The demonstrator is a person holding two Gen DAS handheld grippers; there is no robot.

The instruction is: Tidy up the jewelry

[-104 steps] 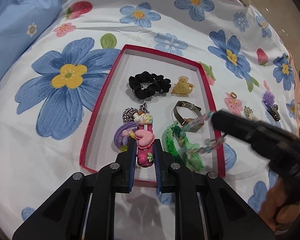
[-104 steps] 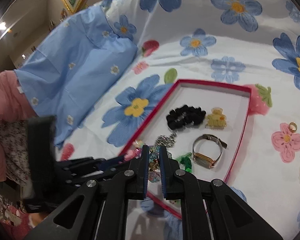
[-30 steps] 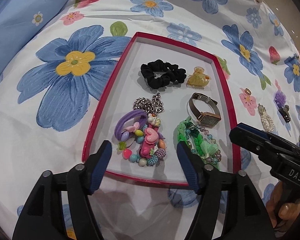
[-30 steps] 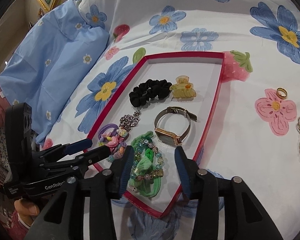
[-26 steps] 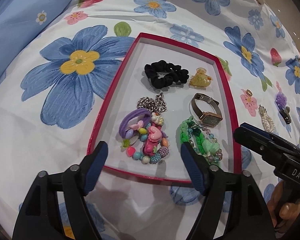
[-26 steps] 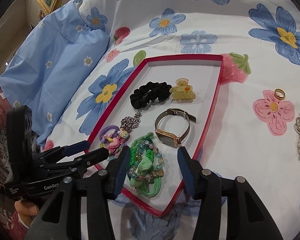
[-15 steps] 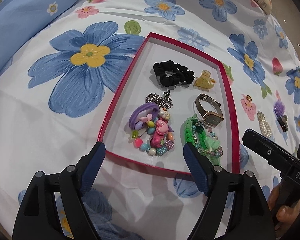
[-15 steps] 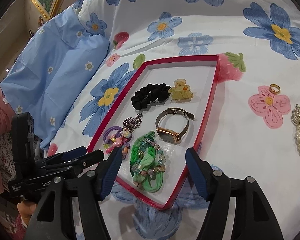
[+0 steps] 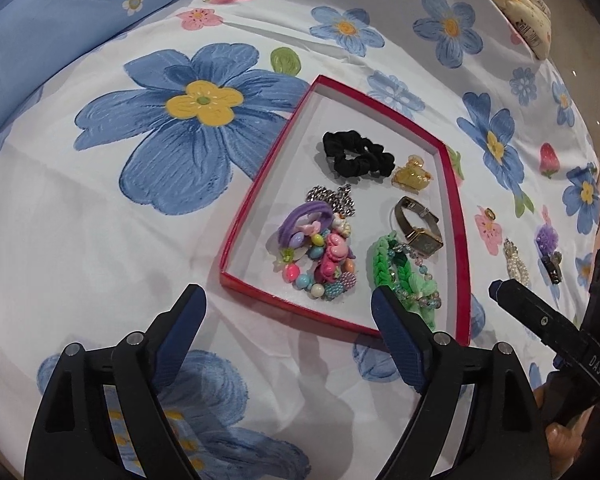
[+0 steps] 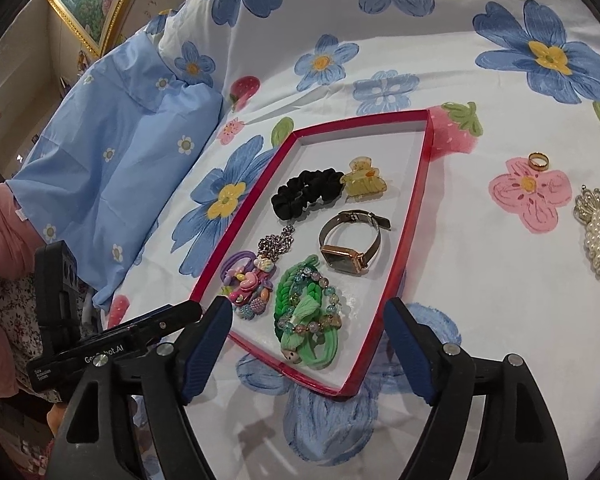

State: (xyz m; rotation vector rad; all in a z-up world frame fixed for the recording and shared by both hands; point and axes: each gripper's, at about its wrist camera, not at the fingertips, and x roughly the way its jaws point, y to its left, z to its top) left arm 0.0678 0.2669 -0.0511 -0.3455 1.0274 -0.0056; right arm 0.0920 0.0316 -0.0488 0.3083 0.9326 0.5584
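Left claw [image 9: 288,312] and right claw [image 10: 308,320] both spread wide, holding nothing, poised just short of red tray [image 9: 458,216] on bed.

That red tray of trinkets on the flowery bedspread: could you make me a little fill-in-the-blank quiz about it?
1. The black scrunchie lies inside the red ____.
2. The gold ring lies outside the tray, on a ____ printed flower.
3. Both the left gripper and the right gripper are ____ and hold nothing.
4. The watch lies beside the ____ braided band.

Missing words: tray; pink; open; green
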